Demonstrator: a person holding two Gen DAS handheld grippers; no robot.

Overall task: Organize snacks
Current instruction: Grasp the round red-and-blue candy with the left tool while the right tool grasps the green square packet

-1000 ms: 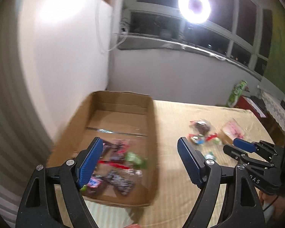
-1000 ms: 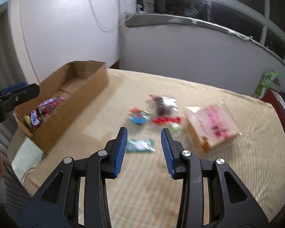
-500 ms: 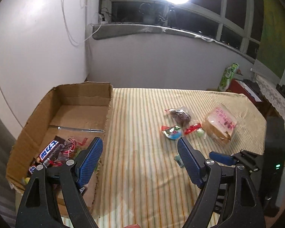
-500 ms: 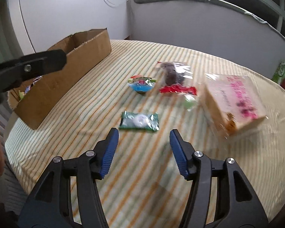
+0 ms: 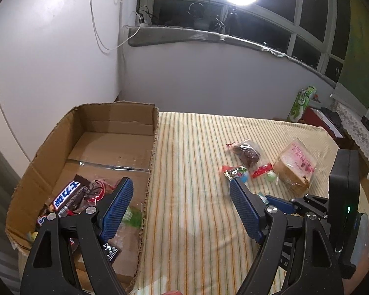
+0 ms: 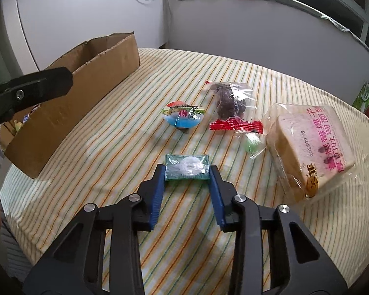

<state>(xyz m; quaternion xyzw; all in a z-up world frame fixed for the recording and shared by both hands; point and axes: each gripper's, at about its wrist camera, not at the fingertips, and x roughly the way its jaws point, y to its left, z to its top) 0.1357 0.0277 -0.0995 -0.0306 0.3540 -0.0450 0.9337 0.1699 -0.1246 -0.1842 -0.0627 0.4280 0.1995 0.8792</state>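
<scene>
Two claws: right claw point(image 6: 187, 172) closing on green packet point(image 6: 187, 167); left claw point(image 5: 179, 209) wide, empty, hiding part of box point(image 5: 110, 147) snacks.

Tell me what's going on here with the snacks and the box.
A person is sorting snacks from a striped tablecloth into a cardboard box, a gripper in each hand. The right gripper is closing on a green packet, its pads against both ends of the packet, which lies on the cloth. The left gripper hangs open and empty over the box's edge. The box already holds several bars; a jelly cup, a red packet and a bread bag wait outside.
</scene>
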